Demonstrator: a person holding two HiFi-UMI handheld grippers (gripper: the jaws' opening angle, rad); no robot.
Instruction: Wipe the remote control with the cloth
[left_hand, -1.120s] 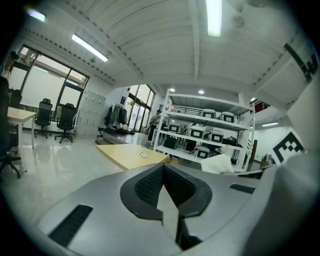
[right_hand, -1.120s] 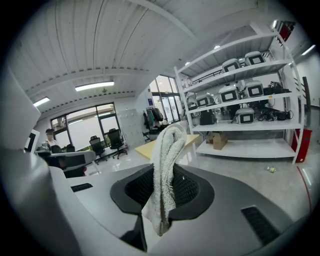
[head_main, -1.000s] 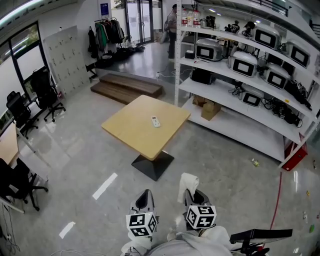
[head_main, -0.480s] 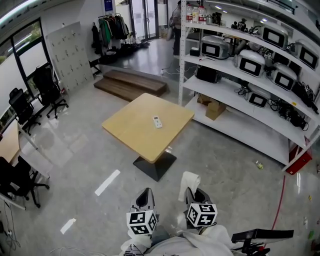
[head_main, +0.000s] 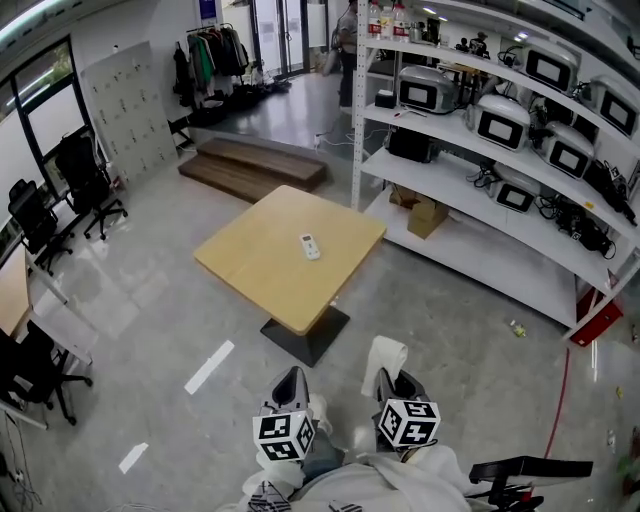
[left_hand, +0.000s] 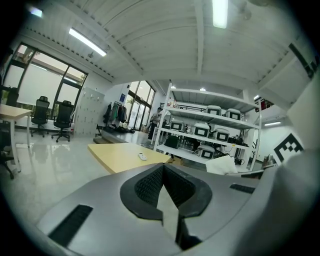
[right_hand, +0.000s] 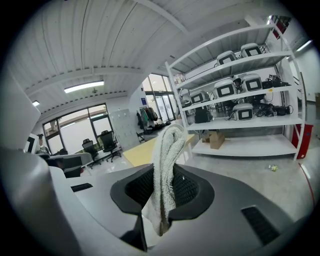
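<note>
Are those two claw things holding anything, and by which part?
The right gripper pinches the white cloth by one end; the left gripper is shut, empty.

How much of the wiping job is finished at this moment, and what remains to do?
Done: the cloth is picked up, pinched in the right tongs. In hand: only carrying it; the left tongs are shut and empty. Left: the remote control lies untouched on the wooden table, well ahead of both tongs, so reaching it and all the wiping are not yet done.
</note>
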